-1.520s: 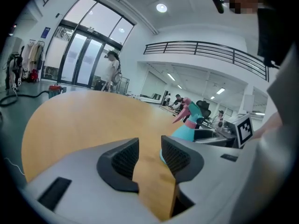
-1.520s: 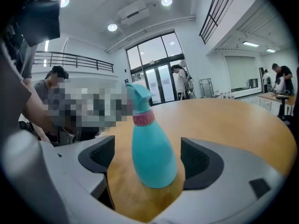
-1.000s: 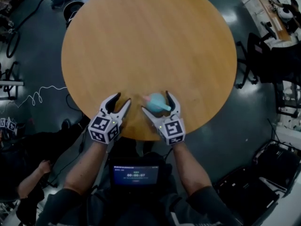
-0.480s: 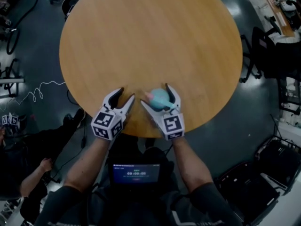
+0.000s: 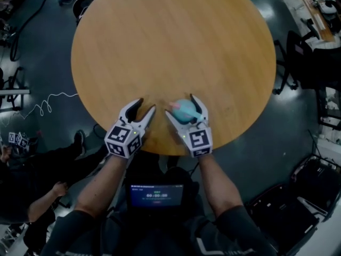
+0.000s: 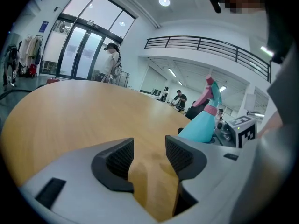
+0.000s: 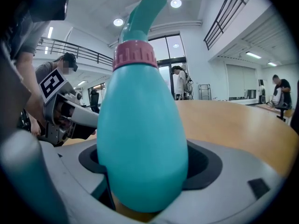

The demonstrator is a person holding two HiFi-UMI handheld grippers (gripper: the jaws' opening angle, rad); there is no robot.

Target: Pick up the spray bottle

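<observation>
Seen from the head view: reaches both bare forearms forward over the near rim of the round wooden worktop, side by side, with each gripper tipped gently downward. Holds the left gripper low over bare wood just left of the spray bottle, jaws apart and nothing between them. Sets the right gripper around that bottle, one jaw on either side of the teal body, jaws spread wide and just now closing in. Leaves the bottle upright on the worktop near its front edge, with no firm clamp to be seen.

Shows only from above the small lit screen at the person's chest and a white cable on the dark floor to the left.

Shows only in the left gripper view the plain wood in the gap between the left jaws. Shows there too the bottle side-on at the right, with flared teal body, pink collar and spray head. Adds tall glass doors, a railed balcony and people standing far off.

Shows only in the right gripper view how fully the bottle fills the right jaws: near pad close against the teal body, a dark strip of the far pad bare beside it. Catches the left gripper's marker cube at the left.
</observation>
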